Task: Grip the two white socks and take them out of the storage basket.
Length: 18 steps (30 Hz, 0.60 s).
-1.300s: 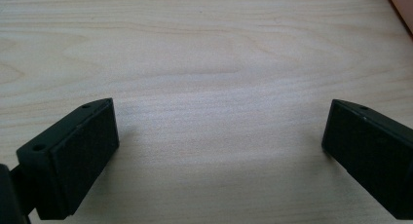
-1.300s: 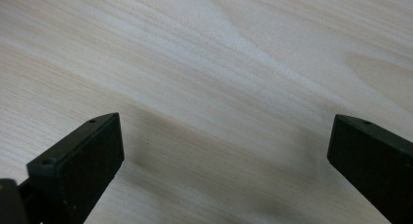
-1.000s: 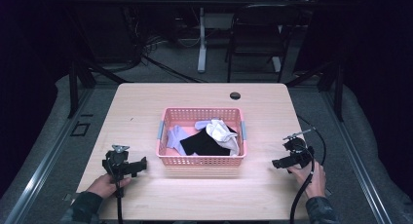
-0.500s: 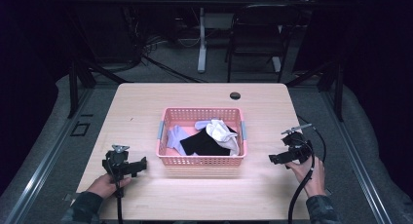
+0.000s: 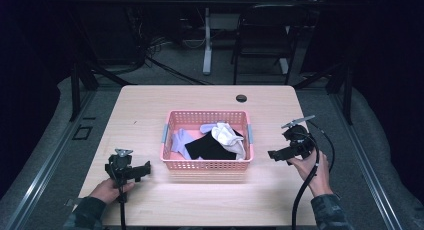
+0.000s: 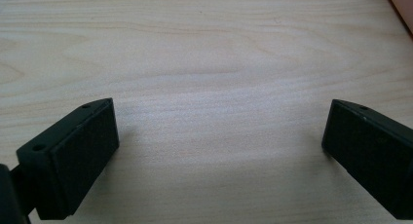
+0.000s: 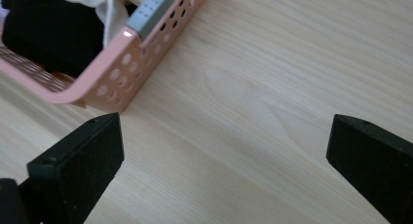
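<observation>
Pink laundry basket (image 5: 207,164) holds white, lilac and black garments untouched, while left gripper (image 5: 146,169) and right gripper (image 5: 271,154) flank it, jaws wide, nothing begun

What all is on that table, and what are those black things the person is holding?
basket: one, pink, middle of the table
clothes: a black piece, a white piece and a pale lilac piece, in the basket
hole: one, dark, far edge of the table
table: one, light wood
chair: one, dark, behind the table
left gripper: black, open, left of the basket
right gripper: black, open, right of the basket, with a trailing cable
hands: two, left and right, at the near edge
</observation>
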Each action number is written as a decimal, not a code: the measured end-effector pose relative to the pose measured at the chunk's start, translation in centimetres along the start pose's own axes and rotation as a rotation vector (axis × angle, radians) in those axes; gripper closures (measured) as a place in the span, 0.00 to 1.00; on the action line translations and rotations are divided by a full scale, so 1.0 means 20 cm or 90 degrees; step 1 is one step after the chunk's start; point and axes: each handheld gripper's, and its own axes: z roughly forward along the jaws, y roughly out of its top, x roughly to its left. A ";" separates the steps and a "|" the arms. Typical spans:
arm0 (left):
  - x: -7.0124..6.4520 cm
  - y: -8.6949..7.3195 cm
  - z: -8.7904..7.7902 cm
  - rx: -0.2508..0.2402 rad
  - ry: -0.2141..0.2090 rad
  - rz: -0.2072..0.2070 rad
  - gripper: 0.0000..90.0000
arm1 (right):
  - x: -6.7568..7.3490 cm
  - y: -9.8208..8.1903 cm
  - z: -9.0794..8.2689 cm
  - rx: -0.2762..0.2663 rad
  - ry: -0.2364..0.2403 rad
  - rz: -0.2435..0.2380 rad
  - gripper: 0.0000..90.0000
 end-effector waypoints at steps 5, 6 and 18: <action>0.00 0.00 0.00 0.000 0.000 0.000 0.00 | 0.03 0.07 -0.02 0.001 0.004 -0.018 0.00; 0.00 0.00 0.00 0.000 0.000 0.000 0.00 | 0.04 0.08 -0.02 -0.003 0.008 -0.020 0.00; 0.00 0.00 0.00 0.000 0.000 0.000 0.00 | 0.16 0.38 -0.03 0.011 0.034 -0.081 0.00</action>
